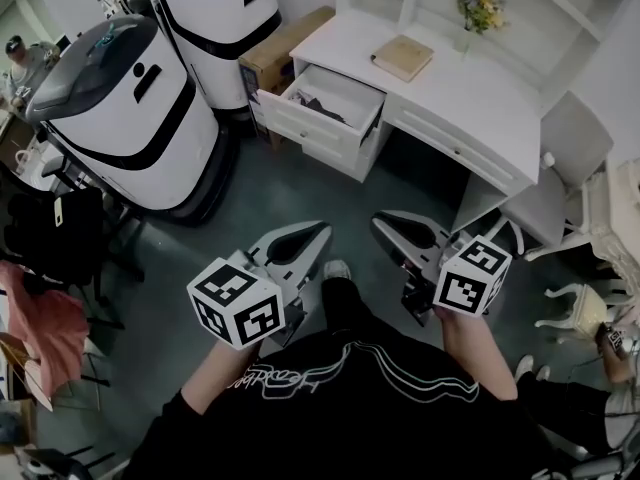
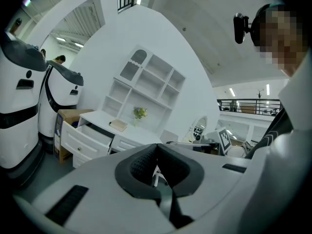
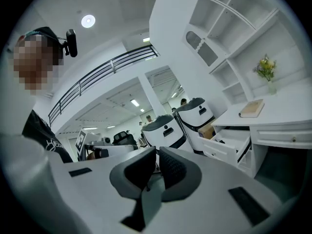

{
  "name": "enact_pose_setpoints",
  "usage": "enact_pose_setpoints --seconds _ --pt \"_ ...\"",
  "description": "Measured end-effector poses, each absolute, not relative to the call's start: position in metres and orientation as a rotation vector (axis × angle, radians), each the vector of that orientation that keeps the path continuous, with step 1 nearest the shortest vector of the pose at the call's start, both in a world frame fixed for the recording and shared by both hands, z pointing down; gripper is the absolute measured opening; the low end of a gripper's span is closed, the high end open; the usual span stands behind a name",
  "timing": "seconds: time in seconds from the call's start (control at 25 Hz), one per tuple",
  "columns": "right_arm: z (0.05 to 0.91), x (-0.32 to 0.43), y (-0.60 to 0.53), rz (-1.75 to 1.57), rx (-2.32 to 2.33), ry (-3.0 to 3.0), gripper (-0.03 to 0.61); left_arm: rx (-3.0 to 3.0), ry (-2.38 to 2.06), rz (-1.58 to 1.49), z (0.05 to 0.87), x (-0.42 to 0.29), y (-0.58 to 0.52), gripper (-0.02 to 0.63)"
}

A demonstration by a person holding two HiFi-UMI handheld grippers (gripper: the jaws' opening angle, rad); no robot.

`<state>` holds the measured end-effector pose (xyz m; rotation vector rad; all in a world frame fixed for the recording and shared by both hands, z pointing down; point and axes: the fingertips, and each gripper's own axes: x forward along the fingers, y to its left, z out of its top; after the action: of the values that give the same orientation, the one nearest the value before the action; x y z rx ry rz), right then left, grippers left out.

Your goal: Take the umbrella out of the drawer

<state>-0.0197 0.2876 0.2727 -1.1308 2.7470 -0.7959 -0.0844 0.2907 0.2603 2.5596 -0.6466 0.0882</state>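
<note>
A white desk [image 1: 470,98] stands ahead with its top left drawer [image 1: 335,103] pulled open. Something dark [image 1: 320,109] lies inside; it is too small to make out as the umbrella. Both grippers hang over the grey floor, well short of the desk and apart from it. My left gripper [image 1: 320,232] has its pads together with nothing between them. My right gripper [image 1: 381,220] is shut too, and empty. The open drawer [image 2: 90,133] shows far off in the left gripper view. It also shows in the right gripper view as the drawer [image 3: 234,141] at the right.
Two big white machines with dark lids [image 1: 125,108] [image 1: 220,13] stand left of the desk, a cardboard box [image 1: 285,48] between them and it. A book [image 1: 403,56] and a vase of flowers [image 1: 478,10] sit on the desktop. White chairs [image 1: 565,168] stand at the right.
</note>
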Motion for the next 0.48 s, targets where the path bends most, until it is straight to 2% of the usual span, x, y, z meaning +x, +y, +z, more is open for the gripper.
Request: enact_pose_setpoints --seconds 0.48 --pt "0.291 0.041 0.111 -0.845 -1.08 2.709 0.054 2.516 -0.723 0.14 0.278 -0.032 0.119 0.02"
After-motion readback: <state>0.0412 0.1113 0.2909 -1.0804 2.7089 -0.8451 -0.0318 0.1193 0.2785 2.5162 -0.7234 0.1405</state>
